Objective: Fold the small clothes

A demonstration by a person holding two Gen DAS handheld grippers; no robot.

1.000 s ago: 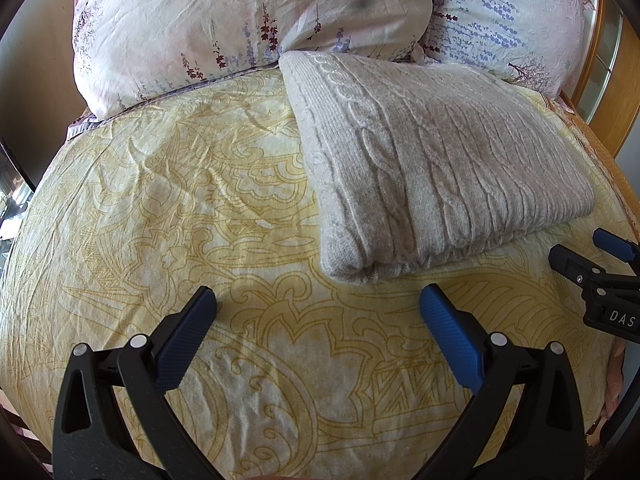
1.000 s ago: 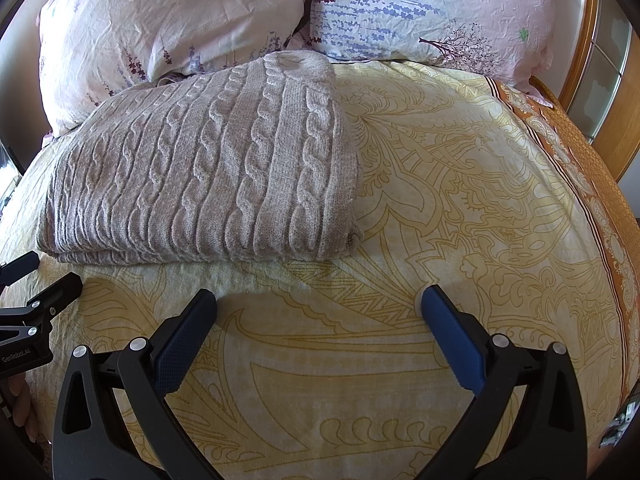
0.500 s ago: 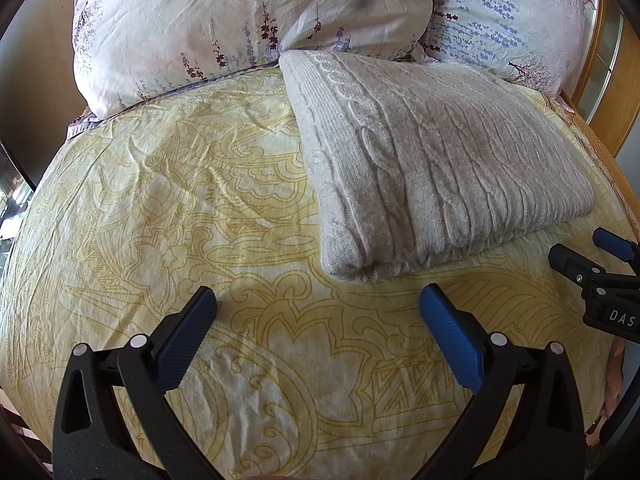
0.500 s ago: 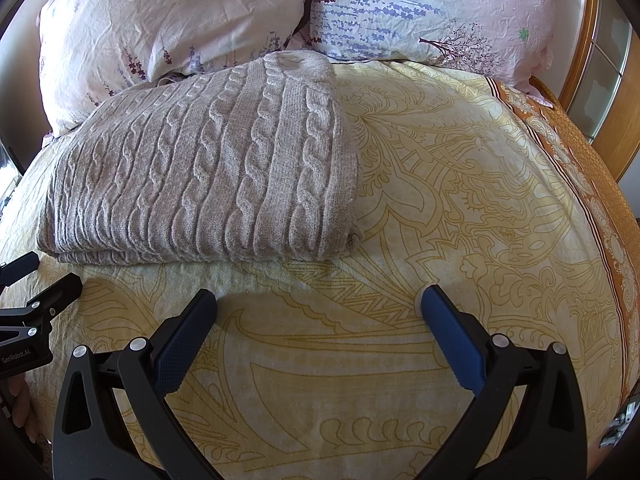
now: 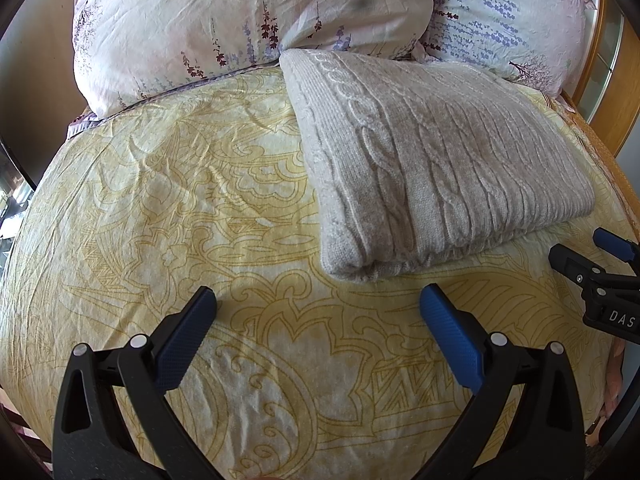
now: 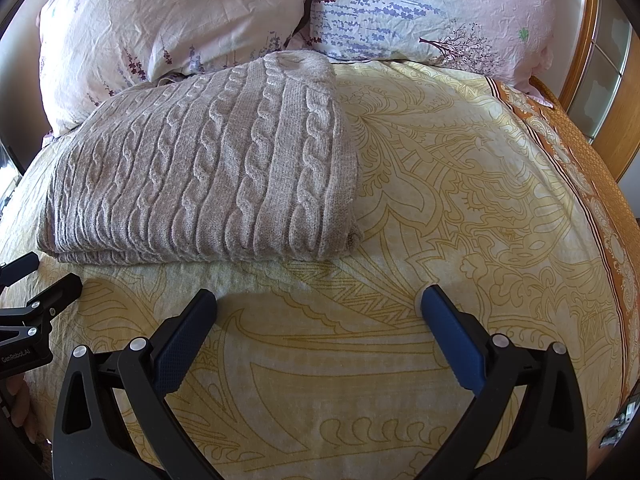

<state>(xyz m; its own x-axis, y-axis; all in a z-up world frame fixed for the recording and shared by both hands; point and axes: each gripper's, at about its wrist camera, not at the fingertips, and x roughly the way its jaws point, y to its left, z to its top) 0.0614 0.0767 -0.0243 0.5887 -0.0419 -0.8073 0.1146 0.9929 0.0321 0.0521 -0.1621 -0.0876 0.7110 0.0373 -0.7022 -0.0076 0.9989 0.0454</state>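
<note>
A folded grey cable-knit sweater [image 5: 432,168] lies on the yellow patterned bedspread [image 5: 180,208], its far edge touching the floral pillows [image 5: 248,12] at twelve o'clock. The left gripper [image 5: 318,316] and right gripper [image 6: 318,316] both hang spread wide, holding nothing, just short of the sweater's near edge.

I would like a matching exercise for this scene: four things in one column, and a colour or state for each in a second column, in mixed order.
Things:
1. knitted sweater
2. bedspread
3. pillows
4. left gripper

Descriptions:
A. yellow with ornamental line pattern
B. open, holding nothing
C. grey-beige, folded into a rectangle
D. pale with purple flower print

Pairs: 1-C, 2-A, 3-D, 4-B
</note>
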